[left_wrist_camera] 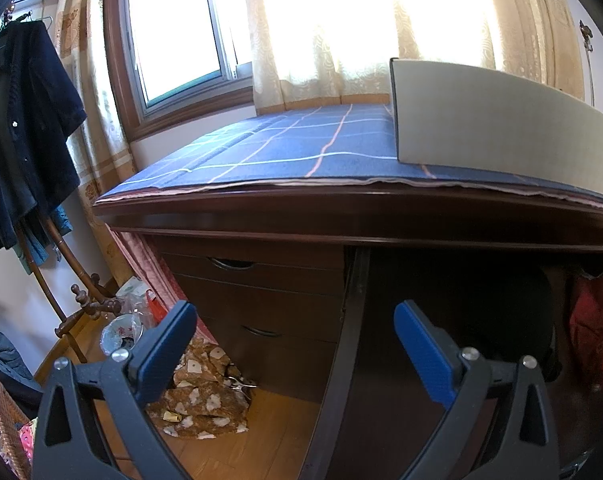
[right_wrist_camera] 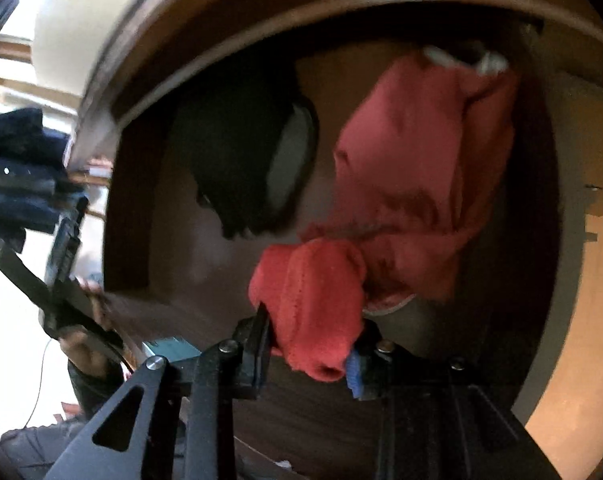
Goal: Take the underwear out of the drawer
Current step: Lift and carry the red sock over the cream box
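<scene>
Left wrist view: the left gripper (left_wrist_camera: 295, 354), black frame with blue pads, is hovering with its jaws standing wide apart and nothing between them. It is pointing at the dark brown wooden desk (left_wrist_camera: 341, 216). A blue checked cloth (left_wrist_camera: 285, 148) is lying on the desk top, with a grey cardboard sheet (left_wrist_camera: 501, 120) standing on it at the right. Left of the desk a dark navy shirt (left_wrist_camera: 21, 128) is hanging on a wooden coat stand (left_wrist_camera: 61, 280).

Right wrist view, blurred: the right gripper (right_wrist_camera: 307, 344) is pinching a bunched red cloth underwear (right_wrist_camera: 309, 304), jaws closed on it. It is sitting inside the dark wooden drawer (right_wrist_camera: 133, 200), beside a larger pinkish-red garment (right_wrist_camera: 421, 168) and a black rounded object (right_wrist_camera: 245, 160).
</scene>
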Demonstrator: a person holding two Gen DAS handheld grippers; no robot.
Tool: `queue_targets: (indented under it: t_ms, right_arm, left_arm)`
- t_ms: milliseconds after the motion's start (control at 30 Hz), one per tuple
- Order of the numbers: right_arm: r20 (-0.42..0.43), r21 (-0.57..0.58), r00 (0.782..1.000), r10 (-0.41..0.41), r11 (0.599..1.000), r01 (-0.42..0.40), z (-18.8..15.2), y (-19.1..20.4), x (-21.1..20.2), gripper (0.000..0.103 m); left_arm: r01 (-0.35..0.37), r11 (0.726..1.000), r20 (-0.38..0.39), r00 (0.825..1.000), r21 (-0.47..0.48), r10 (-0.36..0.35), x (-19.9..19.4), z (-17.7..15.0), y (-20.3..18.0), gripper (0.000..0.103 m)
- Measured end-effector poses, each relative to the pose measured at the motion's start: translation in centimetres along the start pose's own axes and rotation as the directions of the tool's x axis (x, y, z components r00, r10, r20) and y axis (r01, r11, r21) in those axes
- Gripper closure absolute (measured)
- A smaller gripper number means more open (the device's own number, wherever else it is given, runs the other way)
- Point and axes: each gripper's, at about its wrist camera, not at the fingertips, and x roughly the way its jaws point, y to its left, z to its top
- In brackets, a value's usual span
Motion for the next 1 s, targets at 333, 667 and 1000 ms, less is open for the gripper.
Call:
queue_targets:
  t_ms: [333, 667, 1000]
  right_arm:
    - [0.184, -0.078, 0.976, -0.118, 0.988, 0.134, -0.8, 4.2, -2.6, 0.071]
    - [0.394, -0.211, 0.906, -0.151, 0.945, 0.249, -0.3, 11.3, -7.8, 0.071]
    - [0.578, -0.276, 0.808, -0.114, 0.905, 0.325, 2.9, 17.3, -12.4, 0.071]
  left_arm:
    - [0.001, 1.0, 0.0, 1.0, 0.0, -0.001, 0.0, 0.1, 0.0, 0.002]
    - [0.0, 1.0, 0.0, 1.0, -0.001, 0.0, 0.0, 0.1, -0.1, 0.002]
    - [0.0, 1.0, 0.001, 1.0, 0.0, 0.0, 0.0, 0.1, -0.1, 0.002]
